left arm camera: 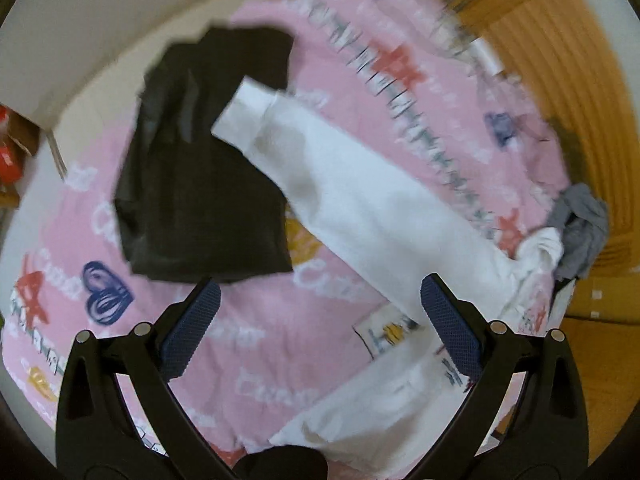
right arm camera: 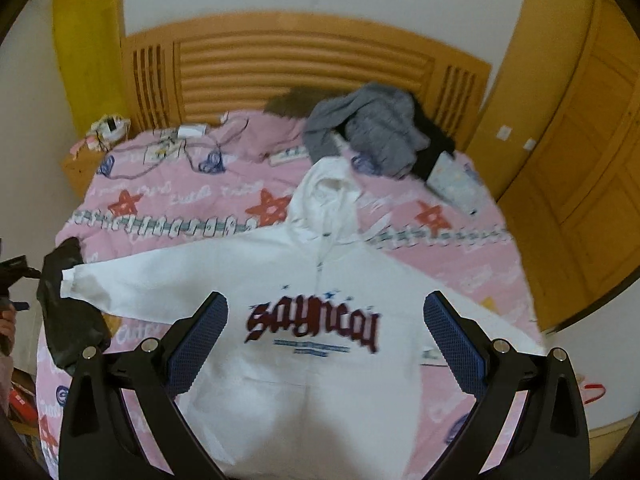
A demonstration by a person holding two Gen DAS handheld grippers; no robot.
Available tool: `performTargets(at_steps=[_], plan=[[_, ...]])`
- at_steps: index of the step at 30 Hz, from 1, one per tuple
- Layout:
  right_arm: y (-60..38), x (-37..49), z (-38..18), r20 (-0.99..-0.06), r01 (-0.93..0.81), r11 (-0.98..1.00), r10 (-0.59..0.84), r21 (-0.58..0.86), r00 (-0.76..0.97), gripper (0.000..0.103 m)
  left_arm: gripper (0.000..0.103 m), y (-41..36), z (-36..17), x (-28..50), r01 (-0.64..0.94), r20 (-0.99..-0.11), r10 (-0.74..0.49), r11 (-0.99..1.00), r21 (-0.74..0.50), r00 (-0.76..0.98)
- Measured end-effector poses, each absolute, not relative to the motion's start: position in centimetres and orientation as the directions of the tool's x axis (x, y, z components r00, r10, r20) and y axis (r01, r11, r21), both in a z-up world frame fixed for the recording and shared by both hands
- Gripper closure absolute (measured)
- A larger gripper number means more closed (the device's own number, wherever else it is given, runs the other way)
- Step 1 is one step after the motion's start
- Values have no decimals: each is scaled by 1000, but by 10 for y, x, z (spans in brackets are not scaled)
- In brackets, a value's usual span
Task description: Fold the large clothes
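Note:
A white hoodie with dark red lettering lies face up on the pink patterned bed, sleeves spread out, hood toward the headboard. My right gripper is open and empty above its chest. In the left wrist view its left sleeve stretches across the bed, the cuff resting on a folded black garment. My left gripper is open and empty above the bed beside that sleeve.
A grey and black clothes pile lies near the wooden headboard. Cables and small items lie at the bed's far left. A wooden door stands right. The black garment also shows at the bed's left edge.

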State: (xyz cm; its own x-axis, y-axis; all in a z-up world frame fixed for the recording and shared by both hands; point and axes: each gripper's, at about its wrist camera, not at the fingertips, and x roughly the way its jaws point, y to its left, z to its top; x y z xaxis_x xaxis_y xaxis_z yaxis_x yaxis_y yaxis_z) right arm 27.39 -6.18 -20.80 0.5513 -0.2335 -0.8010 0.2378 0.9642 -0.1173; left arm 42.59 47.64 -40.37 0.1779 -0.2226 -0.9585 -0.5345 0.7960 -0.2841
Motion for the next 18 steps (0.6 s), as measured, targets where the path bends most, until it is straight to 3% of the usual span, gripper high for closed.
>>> performTargets(at_steps=[5,8,14,15,18], plan=[[-25,316,-282,-816,237,963,-238,-128,526,7,6,517,-506,474,-592,-966,-242,766,-250,95],[-10,327,-319,-838,221,970,-201,-99,507,7,6,538,-543,483,-652,-941,-320,691,-314,113],[8,316,-367,-834,168,981,-176,-101,524,7,6,546,-570,497,-670,-911,-352,626,-400,215],[6,313,-373,-836,165,981,-171,-98,521,7,12,545,-571,500,-667,-913,-346,632,-396,214],[-1,303,-403,-852,157,984,-151,-82,501,7,17,542,-582,507,-659,-918,-343,647,-384,199]])
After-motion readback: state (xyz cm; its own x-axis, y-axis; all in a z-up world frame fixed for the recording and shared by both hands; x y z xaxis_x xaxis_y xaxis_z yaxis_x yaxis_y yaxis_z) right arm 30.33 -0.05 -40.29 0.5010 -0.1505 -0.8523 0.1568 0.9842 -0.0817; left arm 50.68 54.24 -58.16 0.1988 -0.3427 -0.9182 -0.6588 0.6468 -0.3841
